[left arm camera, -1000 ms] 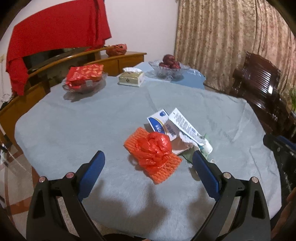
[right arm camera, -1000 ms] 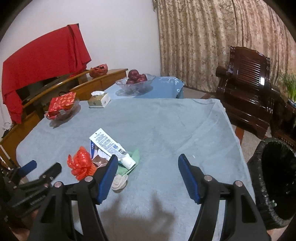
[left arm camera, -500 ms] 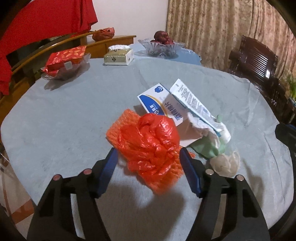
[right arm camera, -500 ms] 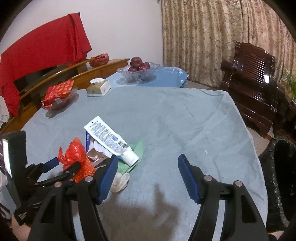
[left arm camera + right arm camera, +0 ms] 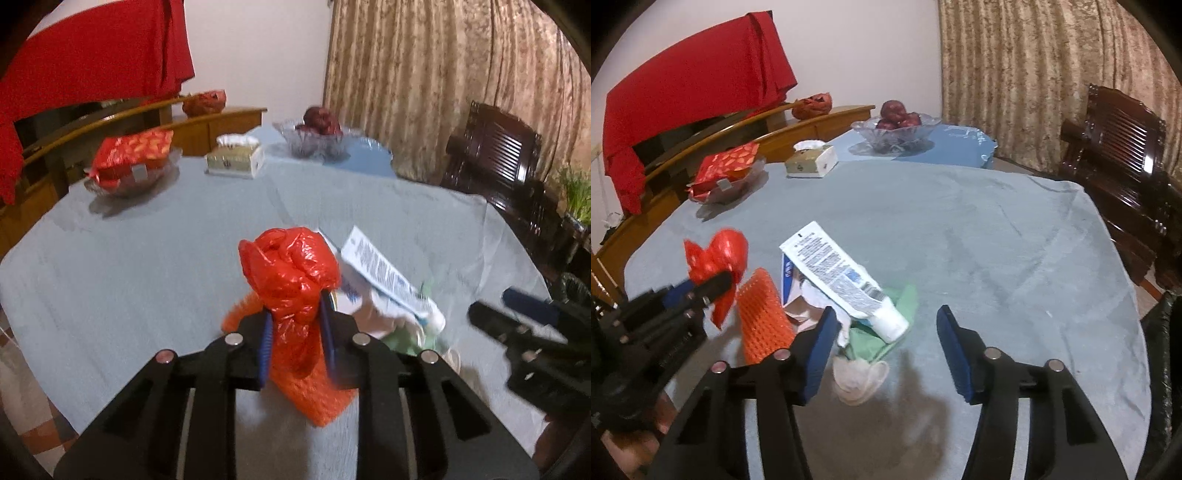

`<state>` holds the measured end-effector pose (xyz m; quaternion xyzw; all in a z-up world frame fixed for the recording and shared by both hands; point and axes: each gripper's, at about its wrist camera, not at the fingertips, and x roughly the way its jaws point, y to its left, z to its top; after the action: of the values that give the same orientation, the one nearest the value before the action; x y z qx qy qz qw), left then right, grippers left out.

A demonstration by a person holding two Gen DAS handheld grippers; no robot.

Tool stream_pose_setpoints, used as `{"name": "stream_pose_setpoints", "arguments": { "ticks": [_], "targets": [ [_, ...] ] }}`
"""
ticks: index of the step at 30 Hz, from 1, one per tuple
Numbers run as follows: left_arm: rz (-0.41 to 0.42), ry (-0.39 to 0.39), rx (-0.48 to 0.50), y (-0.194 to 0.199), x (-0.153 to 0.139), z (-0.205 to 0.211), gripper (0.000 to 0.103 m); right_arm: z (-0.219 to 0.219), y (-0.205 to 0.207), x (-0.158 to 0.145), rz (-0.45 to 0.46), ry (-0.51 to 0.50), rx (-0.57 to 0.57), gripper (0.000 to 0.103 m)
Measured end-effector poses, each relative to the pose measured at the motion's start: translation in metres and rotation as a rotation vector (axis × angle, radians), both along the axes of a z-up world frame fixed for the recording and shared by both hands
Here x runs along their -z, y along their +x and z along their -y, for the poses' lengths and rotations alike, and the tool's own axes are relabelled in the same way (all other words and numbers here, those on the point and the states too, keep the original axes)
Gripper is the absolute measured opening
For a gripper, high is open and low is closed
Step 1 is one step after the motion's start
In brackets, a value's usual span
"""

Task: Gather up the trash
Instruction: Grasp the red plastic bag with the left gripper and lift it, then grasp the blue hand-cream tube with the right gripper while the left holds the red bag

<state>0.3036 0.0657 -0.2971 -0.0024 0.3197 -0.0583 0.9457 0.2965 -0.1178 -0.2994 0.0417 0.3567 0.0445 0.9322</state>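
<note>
My left gripper (image 5: 295, 328) is shut on a crumpled red plastic bag (image 5: 291, 273) and holds it just above the table; the bag also shows in the right wrist view (image 5: 718, 258). An orange foam net (image 5: 762, 317) lies under it. Beside it lies a trash pile: a white tube (image 5: 846, 280), a blue-and-white box (image 5: 788, 273), green paper (image 5: 886, 321) and a crumpled white wrapper (image 5: 858, 376). My right gripper (image 5: 886, 339) is open and empty, just in front of the pile, with its left finger next to the tube.
A black-lined bin (image 5: 1167, 373) stands off the table's right edge. At the far side of the blue-grey tablecloth (image 5: 960, 221) are a tissue box (image 5: 812, 160), a dish with a red packet (image 5: 726, 173) and a glass fruit bowl (image 5: 897, 127). A dark wooden chair (image 5: 1123, 147) stands at the right.
My left gripper moved in and shut on the red bag, then lifted it off the orange net. My right gripper edged closer to the trash pile and stayed open.
</note>
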Motion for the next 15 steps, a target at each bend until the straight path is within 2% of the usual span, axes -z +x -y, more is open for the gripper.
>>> {"name": "stream_pose_setpoints", "arguments": {
  "ticks": [7,15],
  "targets": [
    [0.055,0.000,-0.010,0.011,-0.010,-0.011,0.021,-0.010,0.018,0.017,-0.030,-0.010,-0.015,0.050],
    [0.039,-0.025,0.000,0.019,-0.002,-0.014,0.022,-0.015,0.040,0.046,-0.095,-0.022,-0.015,0.049]
  ]
}}
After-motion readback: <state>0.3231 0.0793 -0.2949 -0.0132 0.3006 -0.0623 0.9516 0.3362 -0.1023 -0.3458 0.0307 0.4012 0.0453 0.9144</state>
